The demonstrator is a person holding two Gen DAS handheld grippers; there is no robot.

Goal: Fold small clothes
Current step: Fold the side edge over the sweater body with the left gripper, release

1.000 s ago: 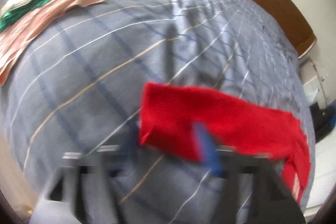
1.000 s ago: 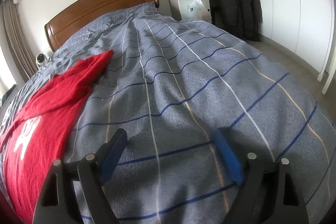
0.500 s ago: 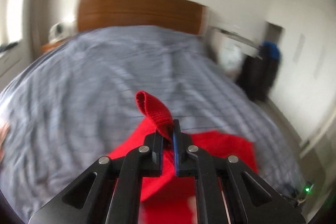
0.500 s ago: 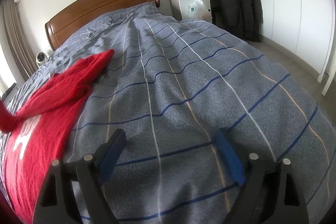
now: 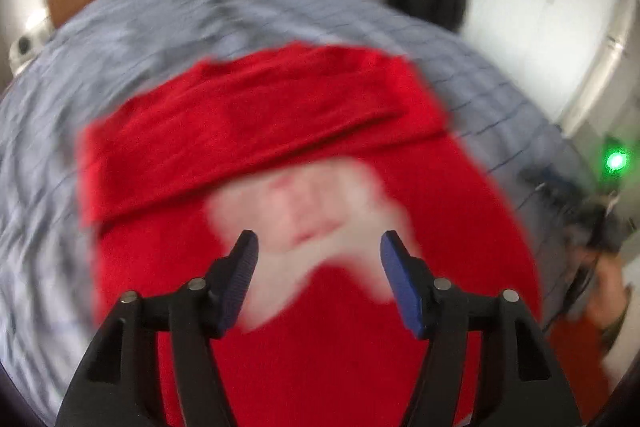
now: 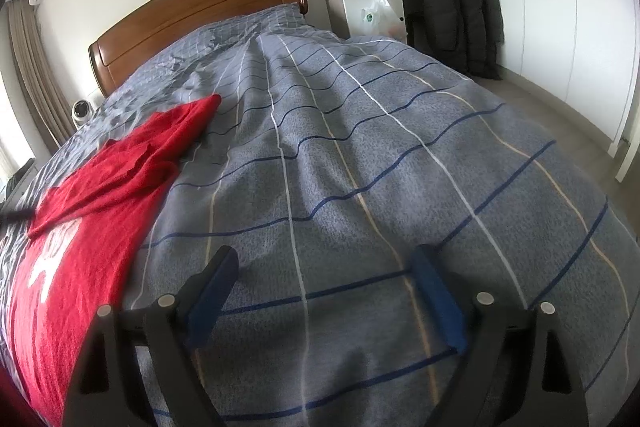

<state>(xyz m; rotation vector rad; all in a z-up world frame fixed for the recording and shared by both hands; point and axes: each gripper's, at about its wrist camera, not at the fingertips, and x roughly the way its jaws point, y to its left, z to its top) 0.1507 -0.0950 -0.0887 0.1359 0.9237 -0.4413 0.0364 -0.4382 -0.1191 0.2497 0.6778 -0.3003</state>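
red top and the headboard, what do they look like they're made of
Red top: soft knit, likely cotton or fleece; matte, nubbly surface that drapes in folds, white print on it. Headboard: wood or wood veneer, glossy varnish; reddish-brown grain with a sheen along the curved top.

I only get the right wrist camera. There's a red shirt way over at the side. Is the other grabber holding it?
Observer: No. The left gripper is above the red shirt, its jaws opening with nothing between them.
Operator: Is the shirt folded yet?
Observer: Partly. One red band lies folded across its whole width, just above the white print.
Operator: Anything else I can't see?
Observer: A green light glows beyond the bed, on the right.
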